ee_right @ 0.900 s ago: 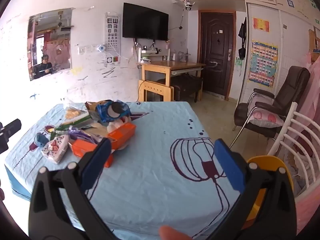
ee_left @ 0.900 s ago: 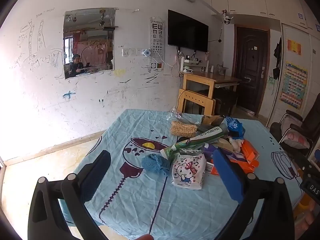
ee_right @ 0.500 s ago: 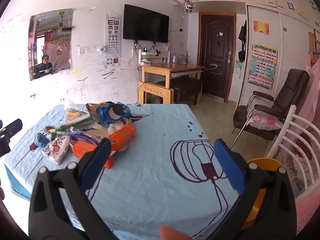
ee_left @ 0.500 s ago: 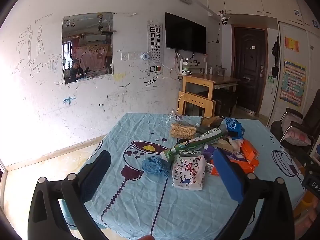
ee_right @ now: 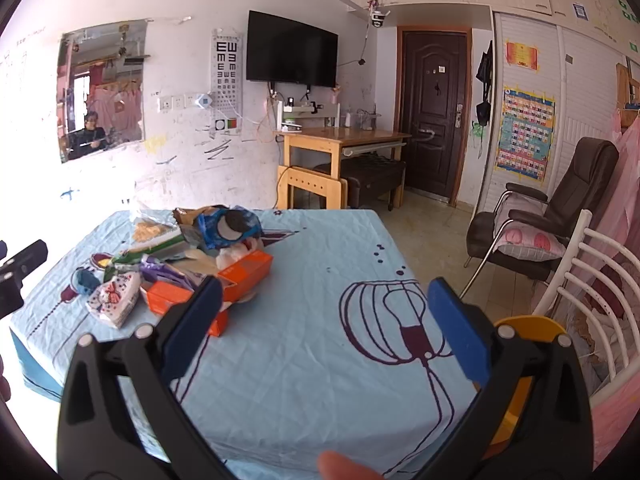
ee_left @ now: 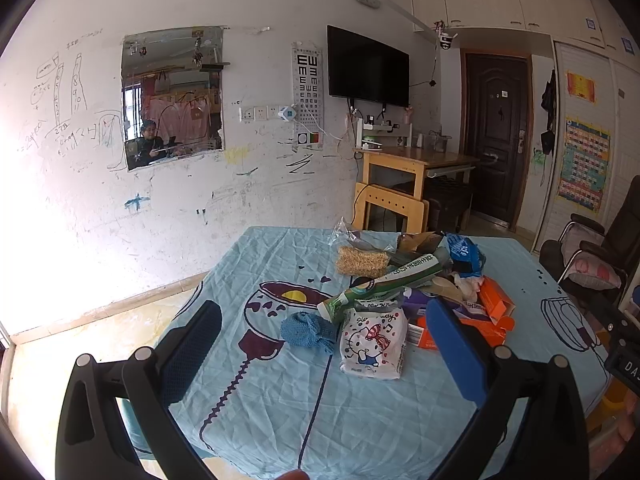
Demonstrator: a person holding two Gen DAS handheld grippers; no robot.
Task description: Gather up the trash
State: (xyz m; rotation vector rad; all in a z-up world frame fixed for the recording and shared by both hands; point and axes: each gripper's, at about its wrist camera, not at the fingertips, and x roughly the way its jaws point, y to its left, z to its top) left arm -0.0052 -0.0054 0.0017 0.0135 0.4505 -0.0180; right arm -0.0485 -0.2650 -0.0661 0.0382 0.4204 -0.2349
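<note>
Both tongs are spread wide with nothing between their blue pads: the left tongs [ee_left: 324, 344] hang over the near edge of the table [ee_left: 280, 400], aimed at the trash pile, and the right tongs [ee_right: 324, 320] hang over the bare right half of the table [ee_right: 320, 360], the pile off to their left.

Much of the pile is hard to sort. In the left view the right pad covers part of the orange boxes [ee_left: 494, 300], and a purple wrapper [ee_left: 416, 304] shows only as a sliver under other things. How many orange boxes there are I cannot tell for sure; the right view shows what looks like two [ee_right: 246, 268]. A yellow object [ee_right: 528, 328] behind the right tongs is mostly hidden. The left tongs' black body enters the right view only at its left margin.

Against the frames from just under a second ago, the left view sits slightly lower on the wall, with the pile a touch farther up the picture; the right view is nearly unchanged.

Counted in the left view: one Hello Kitty packet [ee_left: 374, 340], one blue knitted cloth [ee_left: 308, 330] just beside it, one long green-and-white wrapper [ee_left: 384, 282], one block of dry noodles [ee_left: 362, 260] in clear plastic, one blue crumpled bag [ee_left: 464, 250].
</note>
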